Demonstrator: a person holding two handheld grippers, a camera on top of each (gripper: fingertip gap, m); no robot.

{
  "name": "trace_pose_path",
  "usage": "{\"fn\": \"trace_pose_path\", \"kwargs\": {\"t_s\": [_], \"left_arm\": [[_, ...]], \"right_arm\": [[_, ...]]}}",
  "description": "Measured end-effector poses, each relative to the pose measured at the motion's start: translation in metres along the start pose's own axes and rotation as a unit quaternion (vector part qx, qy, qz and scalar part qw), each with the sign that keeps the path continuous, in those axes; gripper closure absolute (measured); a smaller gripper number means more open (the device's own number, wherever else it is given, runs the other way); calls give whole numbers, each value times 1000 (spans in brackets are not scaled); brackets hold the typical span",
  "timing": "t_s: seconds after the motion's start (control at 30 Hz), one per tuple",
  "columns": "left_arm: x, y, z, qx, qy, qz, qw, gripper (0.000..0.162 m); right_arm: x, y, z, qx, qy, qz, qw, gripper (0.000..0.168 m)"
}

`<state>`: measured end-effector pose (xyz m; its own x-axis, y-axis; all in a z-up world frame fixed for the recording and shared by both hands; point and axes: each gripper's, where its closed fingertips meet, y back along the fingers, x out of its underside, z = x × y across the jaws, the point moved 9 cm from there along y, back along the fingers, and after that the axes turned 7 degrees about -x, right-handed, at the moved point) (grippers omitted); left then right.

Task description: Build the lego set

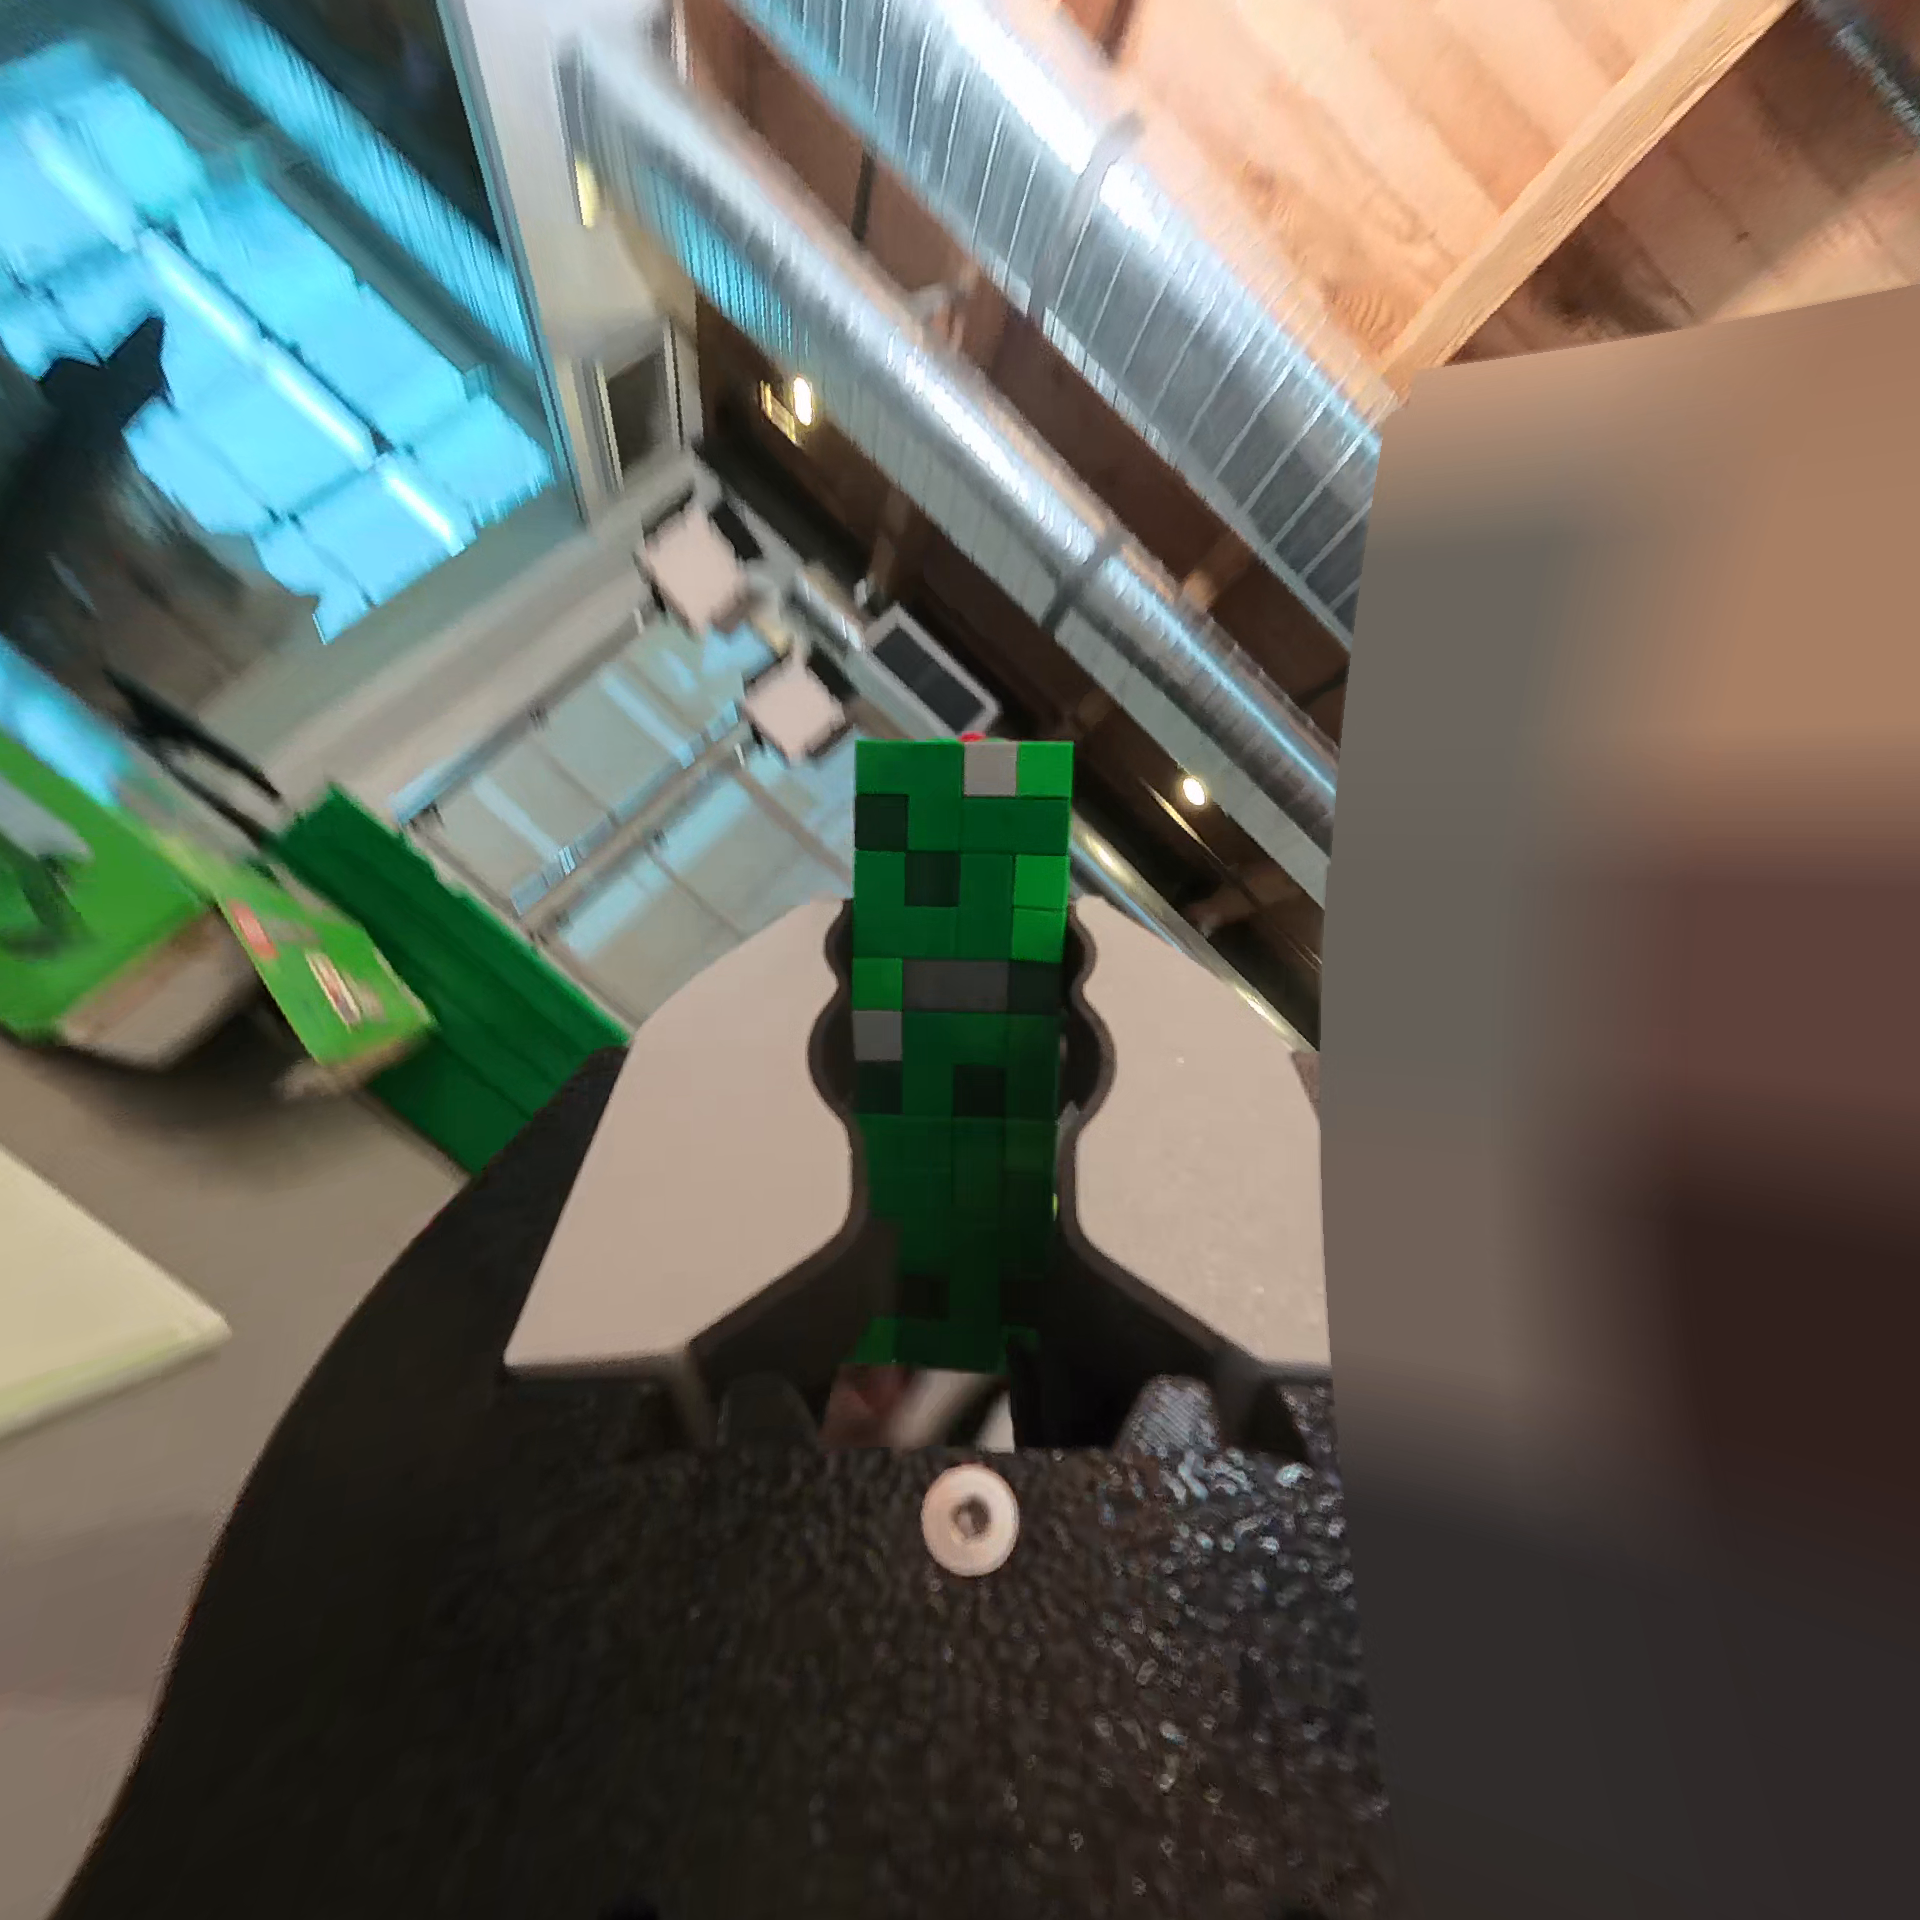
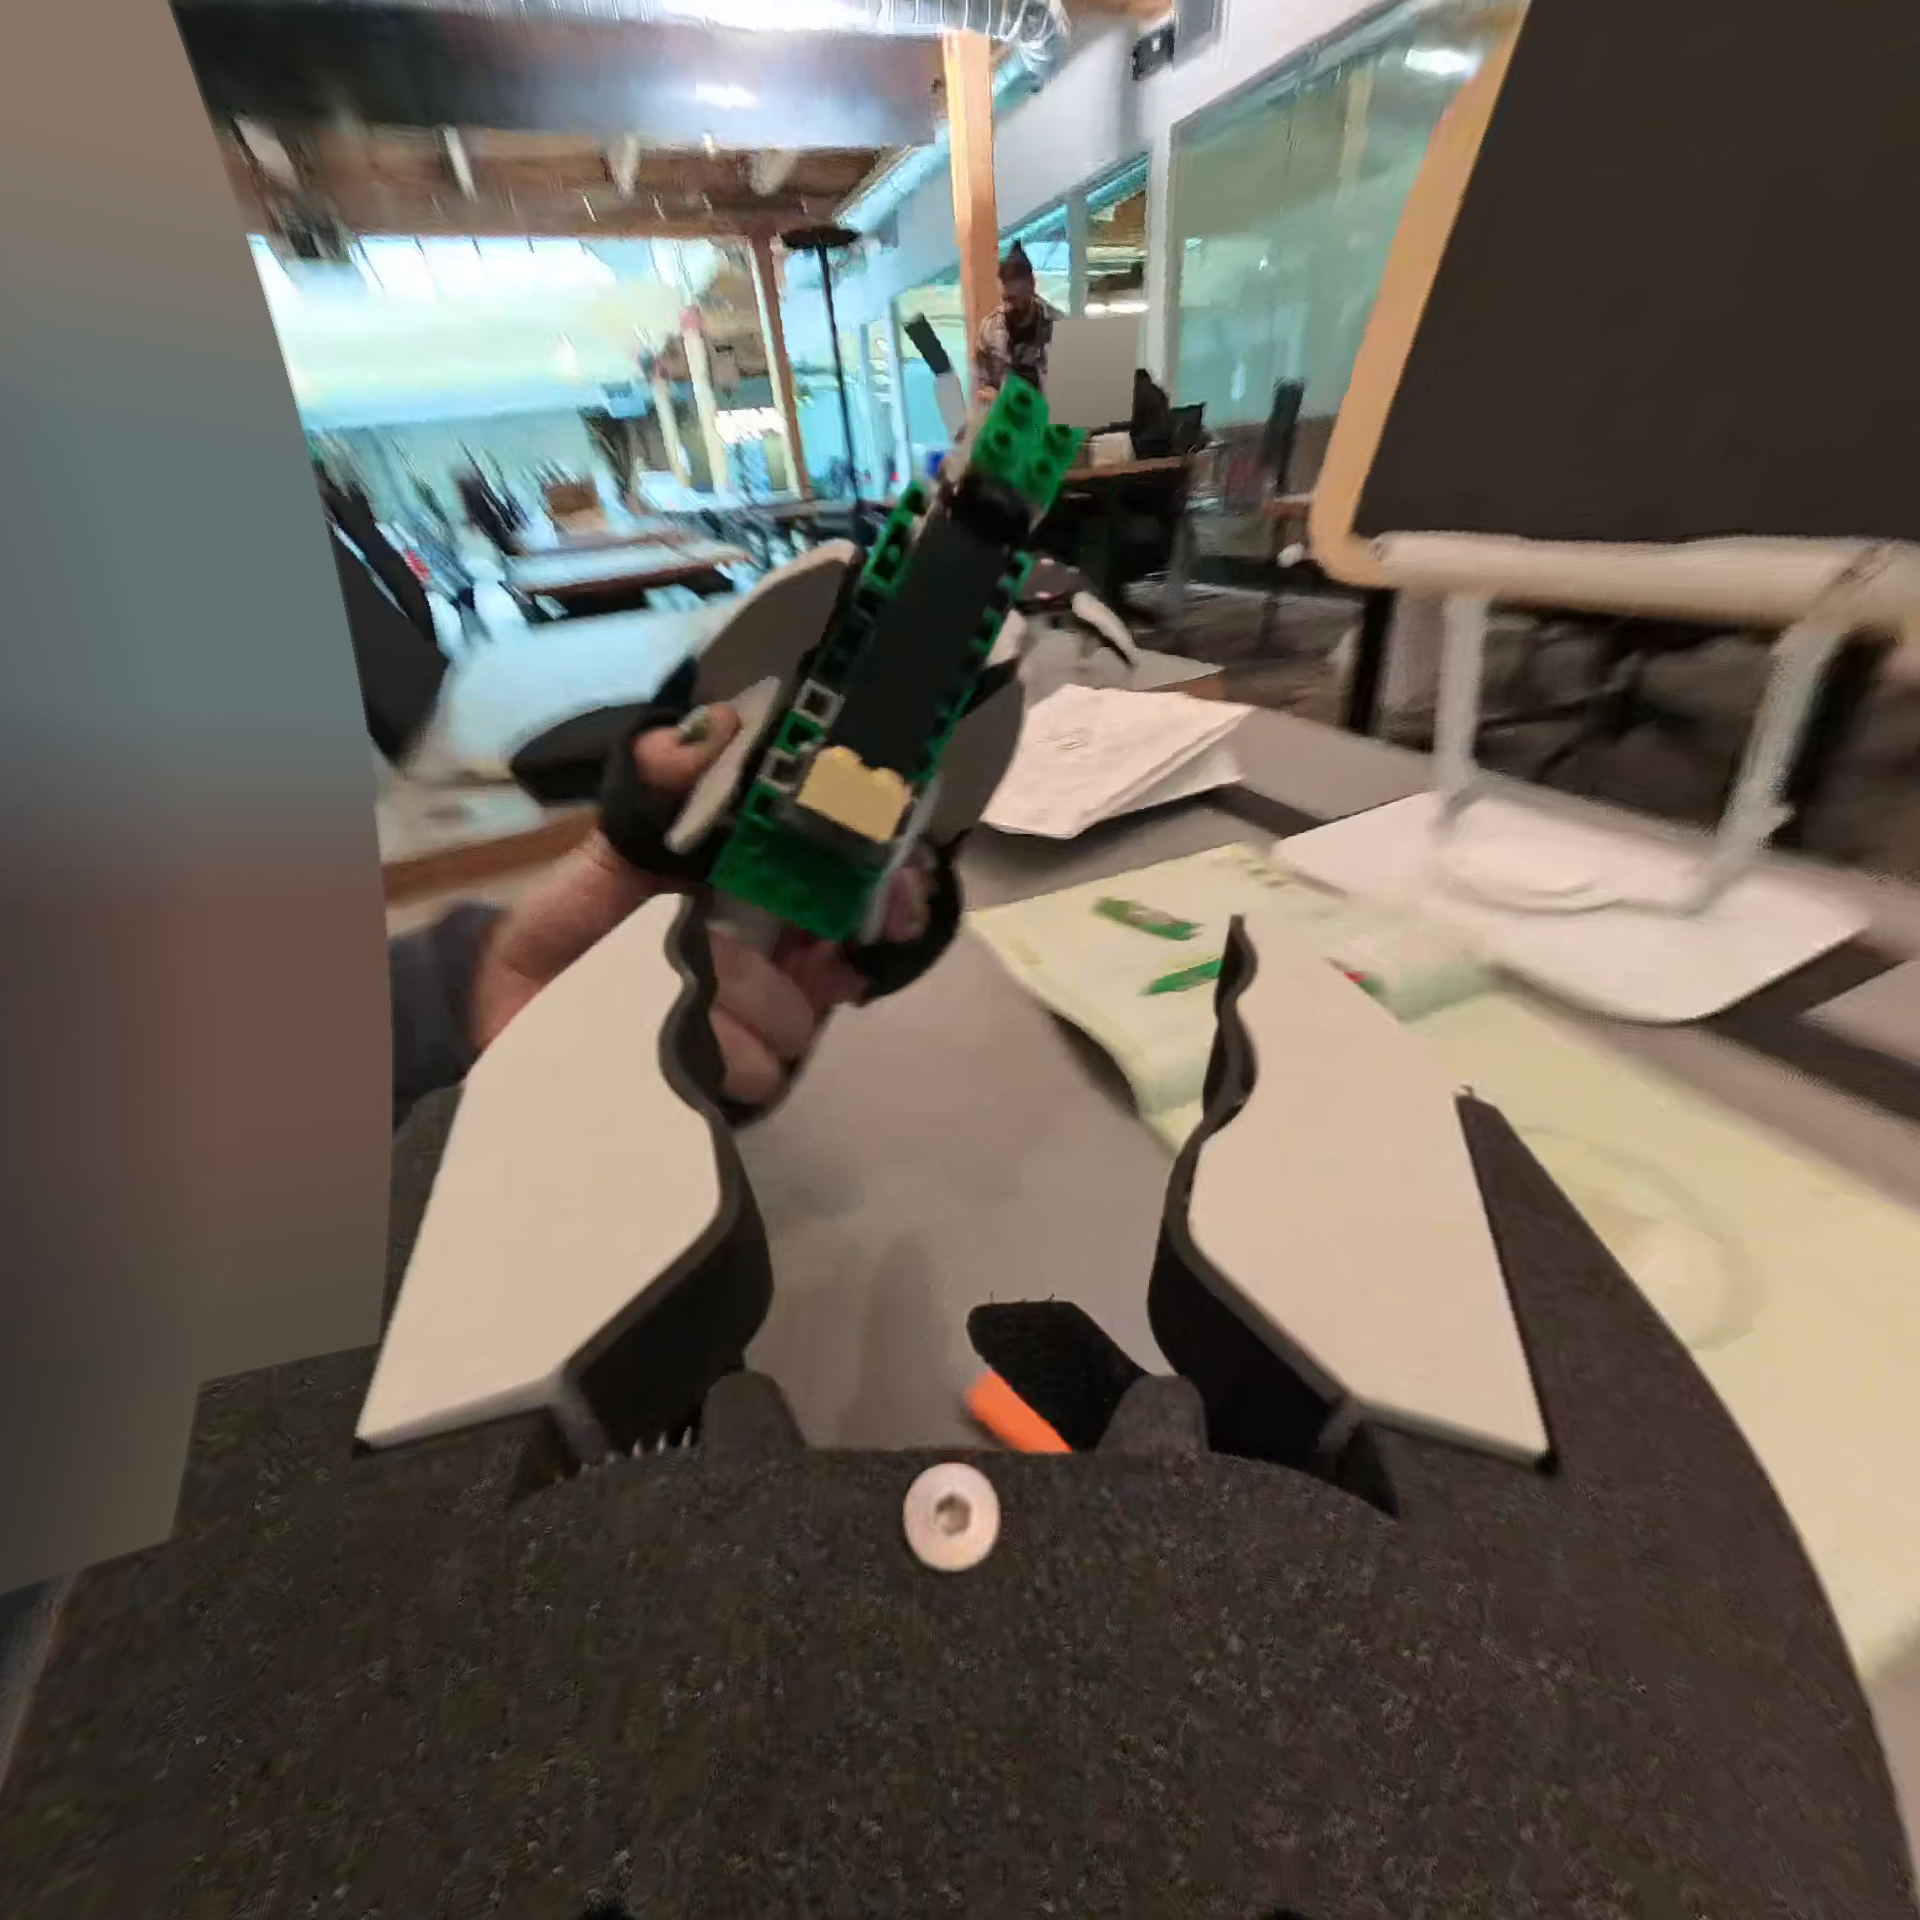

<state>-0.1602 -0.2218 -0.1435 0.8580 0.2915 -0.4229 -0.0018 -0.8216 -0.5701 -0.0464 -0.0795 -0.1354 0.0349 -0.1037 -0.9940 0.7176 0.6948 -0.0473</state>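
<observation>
My left gripper (image 1: 961,956) is shut on a tall green lego column (image 1: 961,1039) with dark green and grey squares, raised in the air and pointing up toward the ceiling. In the right wrist view the same column (image 2: 904,665) shows its black underside, a tan piece and green studs at the top, clamped in the left gripper (image 2: 883,675) with a gloved hand (image 2: 665,800) behind it. My right gripper (image 2: 956,987) is open and empty, just below and in front of the column, not touching it.
A green lego box (image 1: 312,977) stands at the left. On the grey table (image 2: 935,1143) lie an instruction booklet (image 2: 1164,956), white papers (image 2: 1112,748) and a white monitor stand base (image 2: 1558,914). A person stands far back in the room.
</observation>
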Motion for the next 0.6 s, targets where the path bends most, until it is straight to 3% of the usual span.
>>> {"fn": "trace_pose_path", "kwargs": {"t_s": [0.13,0.3,0.5,0.6], "left_arm": [[1,-2,0,-8,-39,-34,999,125],[6,-5,0,1,-59,-68,996,125],[13,-9,1,1,-69,-66,995,125],[14,-8,2,6,-60,-63,996,125]], "right_arm": [[6,-13,11,-12,-123,-69,990,105],[13,-27,14,-1,-203,-160,966,109],[13,-30,15,6,-193,-210,958,141],[13,-29,14,5,-181,-204,962,143]]}}
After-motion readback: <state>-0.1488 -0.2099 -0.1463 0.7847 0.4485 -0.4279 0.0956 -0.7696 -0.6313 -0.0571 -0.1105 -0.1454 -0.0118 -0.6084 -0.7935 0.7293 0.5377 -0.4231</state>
